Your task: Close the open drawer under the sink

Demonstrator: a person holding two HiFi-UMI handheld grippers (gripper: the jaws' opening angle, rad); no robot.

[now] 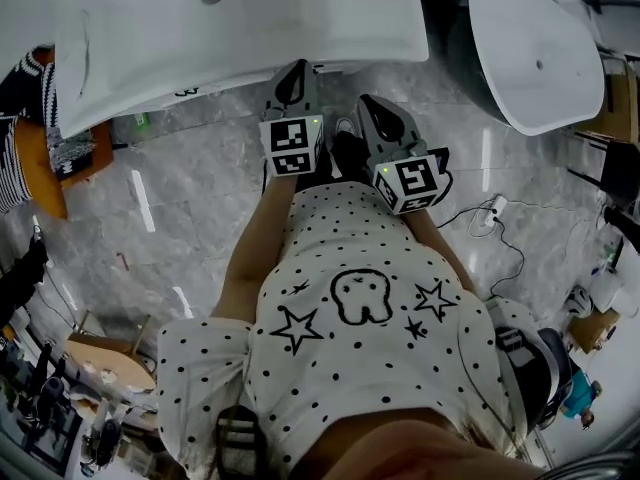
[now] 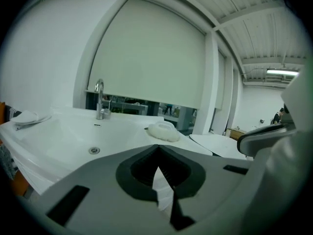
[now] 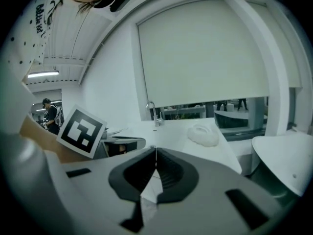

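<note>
Jaw tips pressed together, nothing between them: that's the grey plastic left gripper (image 2: 157, 150). The grey plastic right gripper (image 3: 155, 152) beside it matches, closed and empty. Both sit side by side ahead of the person's chest, noses aimed at the front rim of the broad white ceramic sink (image 1: 250, 28), not touching it. The gripper views look across the basin top at the chrome tap (image 2: 100, 101) and a pale soap-like lump (image 2: 164, 131), so the grippers are held above where a drawer would be. My read is a carry pose, not a push.

And the drawer? It's out of sight under the overhanging basin, and no view tells open from shut. An orange-brown wooden panel (image 1: 40, 178) pokes out beneath the sink's left corner, but whether that's it, I can't say.

Room-wise, the grey marble floor (image 1: 200, 198) lies open between person and sink. A white oval tub (image 1: 530, 58) crowds the right, and a white cable with plug (image 1: 490, 213) trails on the floor there, worth avoiding.
</note>
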